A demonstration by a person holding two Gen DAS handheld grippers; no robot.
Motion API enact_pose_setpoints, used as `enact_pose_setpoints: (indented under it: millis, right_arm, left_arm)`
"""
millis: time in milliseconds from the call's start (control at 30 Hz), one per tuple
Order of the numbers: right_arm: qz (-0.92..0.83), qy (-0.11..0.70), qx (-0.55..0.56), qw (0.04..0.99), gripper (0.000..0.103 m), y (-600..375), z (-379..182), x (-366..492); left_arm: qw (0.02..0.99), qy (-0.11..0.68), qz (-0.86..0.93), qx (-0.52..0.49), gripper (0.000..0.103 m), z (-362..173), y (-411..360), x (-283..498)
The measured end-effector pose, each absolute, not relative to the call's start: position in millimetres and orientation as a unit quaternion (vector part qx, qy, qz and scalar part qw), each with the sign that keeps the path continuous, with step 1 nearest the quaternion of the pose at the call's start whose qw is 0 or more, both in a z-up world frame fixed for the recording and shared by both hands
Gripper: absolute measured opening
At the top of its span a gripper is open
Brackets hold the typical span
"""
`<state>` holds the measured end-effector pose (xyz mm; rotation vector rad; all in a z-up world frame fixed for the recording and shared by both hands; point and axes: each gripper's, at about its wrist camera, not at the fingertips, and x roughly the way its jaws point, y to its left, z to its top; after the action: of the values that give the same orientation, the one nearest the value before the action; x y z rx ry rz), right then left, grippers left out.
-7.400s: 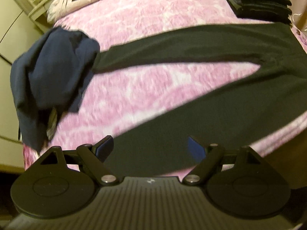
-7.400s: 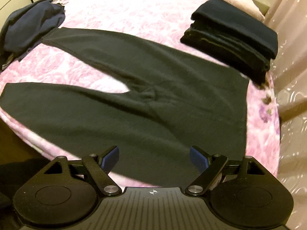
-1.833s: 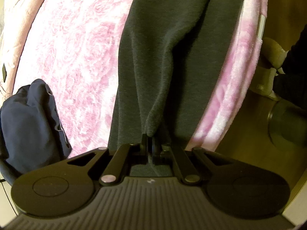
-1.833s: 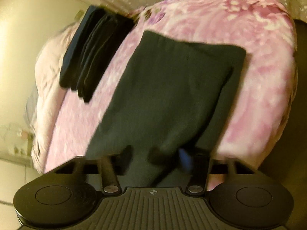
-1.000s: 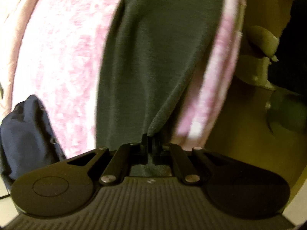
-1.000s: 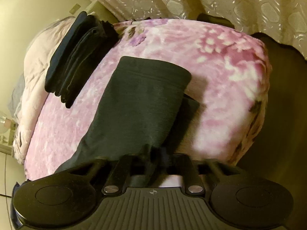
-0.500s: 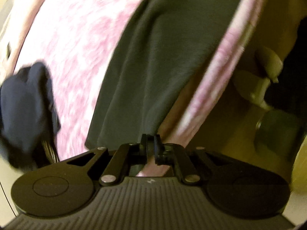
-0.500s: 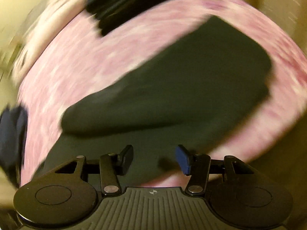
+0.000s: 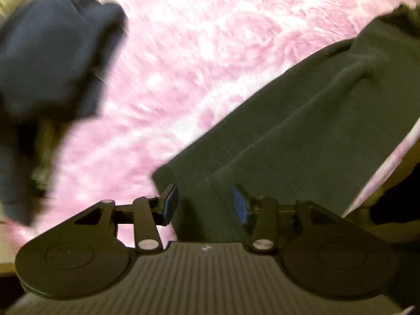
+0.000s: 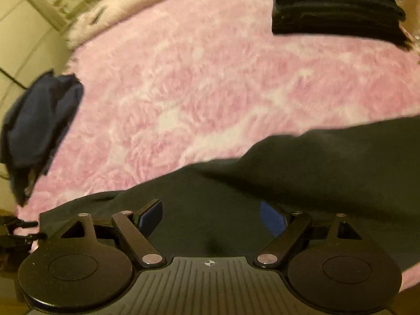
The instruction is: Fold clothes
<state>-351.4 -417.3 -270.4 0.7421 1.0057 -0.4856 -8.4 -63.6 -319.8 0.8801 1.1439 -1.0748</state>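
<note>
Dark trousers [image 9: 302, 131] lie folded lengthwise near the bed's [image 9: 210, 39] front edge. The left gripper [image 9: 202, 200], jaws just opened partway, hovers empty over the hem. The right gripper [image 10: 210, 218], jaws just opened wide, is empty above the cloth. Released layers may slip apart, or slide off the edge.

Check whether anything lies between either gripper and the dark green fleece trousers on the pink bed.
Nothing visible does. The left gripper and right gripper, jaws just opened, sit directly over the dark green fleece trousers. The crumpled navy garment and folded black stack lie well aside.
</note>
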Motion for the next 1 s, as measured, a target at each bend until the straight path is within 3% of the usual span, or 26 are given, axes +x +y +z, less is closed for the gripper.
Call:
enact_pose_setpoints:
  millis: [33,133,300,500,567,767,933,1000]
  right_arm:
    - [-0.233,0.474,0.352,0.773,0.084,-410,-274,-345]
    - [-0.254,0.486,0.364,0.753,0.084,-388,-278,-325]
    - [-0.250,0.489,0.366,0.751,0.084,-359,-274,-289]
    - [-0.217,0.512,0.365,0.747,0.084,-331,-289,-259]
    - [-0.211,0.523,0.361,0.743,0.084,-324,-295,-259]
    - [-0.201,0.539,0.367,0.731,0.084,-310,-306,-266]
    - [-0.204,0.545,0.366,0.726,0.084,-307,-312,-270]
    - [-0.200,0.542,0.366,0.729,0.084,-305,-311,-267]
  left_arm:
    - [0.601,0.511,-0.488,0.374,0.036,-328,-63,-5]
    - [0.614,0.459,-0.522,0.375,0.007,-308,-49,-1]
    - [0.663,0.396,-0.516,0.371,0.012,-277,-18,15]
    - [0.664,0.450,-0.484,0.350,0.014,-300,3,26]
    - [0.659,0.460,-0.494,0.331,0.023,-298,4,24]
    - [0.635,0.515,-0.491,0.302,0.034,-325,-1,18]
    - [0.631,0.538,-0.488,0.275,0.020,-330,-6,14]
    - [0.635,0.538,-0.487,0.266,0.020,-324,-6,12]
